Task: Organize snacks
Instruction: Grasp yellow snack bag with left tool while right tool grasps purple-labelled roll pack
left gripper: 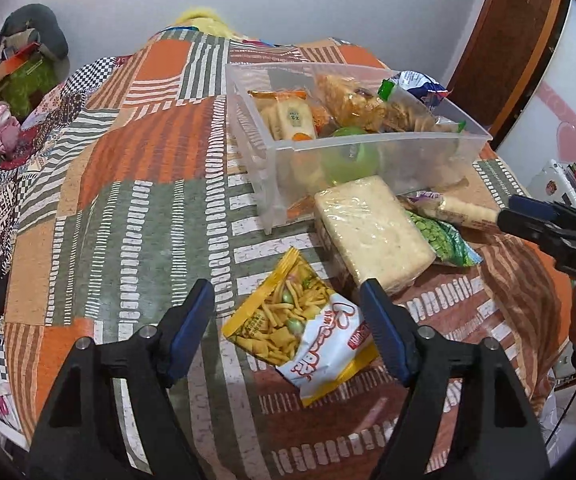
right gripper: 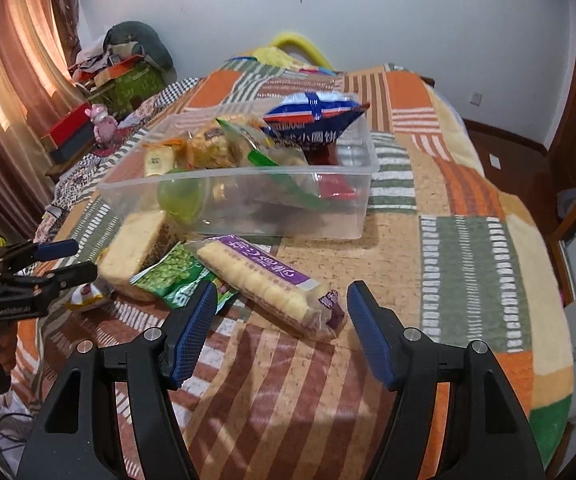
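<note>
A yellow bag of mixed fried snacks (left gripper: 299, 332) lies on the patchwork blanket, between the spread fingers of my left gripper (left gripper: 288, 316), which is open and not pressing on it. Beside it sit a wrapped pale cake block (left gripper: 371, 224), a green pea bag (left gripper: 443, 240) and a purple-labelled cracker roll (right gripper: 264, 280). My right gripper (right gripper: 282, 304) hovers open over the near end of that roll. Behind them stands a clear plastic bin (right gripper: 228, 200) holding several snack packs and a green cup. Each gripper shows in the other's view: the right gripper (left gripper: 505, 216) and the left gripper (right gripper: 82, 258).
The blanket-covered bed (right gripper: 467, 248) drops off at its right and near edges. Stacked boxes (right gripper: 128, 80) and a pink toy (right gripper: 102, 120) stand at the far left by a curtain. A wooden door (left gripper: 507, 40) is at the far right. Cables hang near the lower left.
</note>
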The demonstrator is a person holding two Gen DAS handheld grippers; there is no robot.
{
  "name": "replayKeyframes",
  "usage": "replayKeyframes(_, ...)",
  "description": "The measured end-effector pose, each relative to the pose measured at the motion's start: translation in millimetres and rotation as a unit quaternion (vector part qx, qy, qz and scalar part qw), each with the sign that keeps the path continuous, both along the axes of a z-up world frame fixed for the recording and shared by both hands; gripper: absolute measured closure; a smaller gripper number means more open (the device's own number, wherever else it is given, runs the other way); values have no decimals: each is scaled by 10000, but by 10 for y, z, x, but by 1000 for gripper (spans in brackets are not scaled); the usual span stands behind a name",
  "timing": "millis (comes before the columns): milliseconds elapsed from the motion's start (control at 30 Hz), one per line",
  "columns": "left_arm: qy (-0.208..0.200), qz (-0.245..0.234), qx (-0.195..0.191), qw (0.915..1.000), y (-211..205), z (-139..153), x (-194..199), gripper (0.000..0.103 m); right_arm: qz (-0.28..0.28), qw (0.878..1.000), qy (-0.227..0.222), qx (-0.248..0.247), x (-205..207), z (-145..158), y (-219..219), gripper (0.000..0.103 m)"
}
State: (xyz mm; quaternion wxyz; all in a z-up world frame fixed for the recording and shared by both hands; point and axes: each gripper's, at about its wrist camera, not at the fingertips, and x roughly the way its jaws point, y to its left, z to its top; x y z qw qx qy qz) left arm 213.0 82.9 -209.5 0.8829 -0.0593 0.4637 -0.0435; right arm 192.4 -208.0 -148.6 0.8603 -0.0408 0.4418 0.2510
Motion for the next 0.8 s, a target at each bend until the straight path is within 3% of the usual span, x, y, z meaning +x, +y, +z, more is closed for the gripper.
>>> replayKeyframes(233,315,-60,408,9987,60,-224,-26,24,186,9995,224,-125,149,-167,137,39)
replayKeyframes(400,324,55,241,9992,153,-275,-34,24,310,9991,255,-134,98,-185,163,39)
replayKeyframes(567,183,-9,230,9996,130,-241,52,24,440,9984,322,-144,-10,-166,131,53)
replayKeyframes(667,167,-61,226,9996,107,-267,132,24,628,9972,410,-54,-79,-129,109,57)
replayKeyframes(800,80,-138,157,9998,74,-300,157,32,678,9966,453,78,-74,-88,73,57)
